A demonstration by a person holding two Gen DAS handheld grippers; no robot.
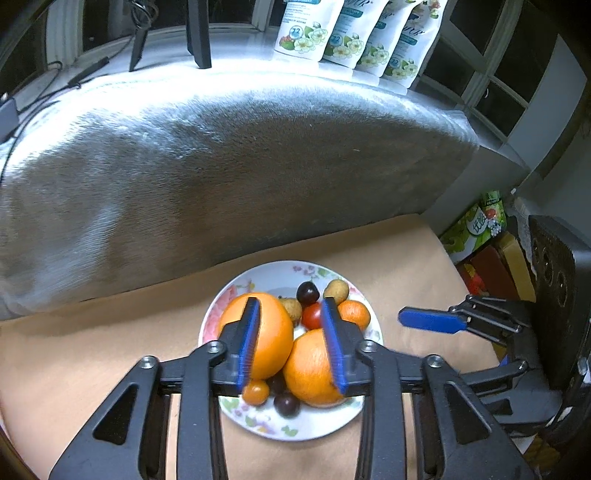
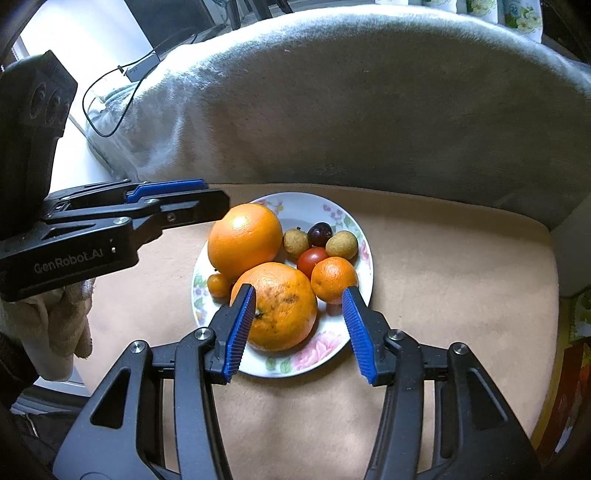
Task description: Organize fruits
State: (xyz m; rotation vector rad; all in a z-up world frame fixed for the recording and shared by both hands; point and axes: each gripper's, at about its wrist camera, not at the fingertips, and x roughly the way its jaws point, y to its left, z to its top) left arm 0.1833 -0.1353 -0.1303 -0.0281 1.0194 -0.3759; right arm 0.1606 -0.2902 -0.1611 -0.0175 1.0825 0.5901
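A white floral plate [image 1: 275, 271] [image 2: 314, 203] sits on a beige cushion [image 1: 92, 350]. It holds two large oranges [image 1: 271, 332] [image 2: 280, 306], a mandarin [image 2: 333, 278], a red tomato [image 2: 311, 258], dark plums [image 1: 308, 292], brownish longans [image 2: 341, 244] and a small orange fruit [image 1: 255, 392]. My left gripper [image 1: 290, 302] hovers open over the oranges with nothing between its pads. My right gripper [image 2: 299, 291] stands open around the near orange; its right pad [image 2: 358, 332] is clear of the fruit. Each gripper also shows at the other view's edge: the left gripper [image 2: 177, 201], the right gripper [image 1: 424, 319].
A grey plush sofa back [image 1: 221, 166] rises right behind the plate. Several flowered pouches [image 1: 351, 33] stand on the sill beyond it. Boxes and packets [image 1: 480, 251] crowd the right side. A cable and adapter [image 2: 140, 68] lie at the far left. A gloved hand [image 2: 62, 332] holds the left gripper.
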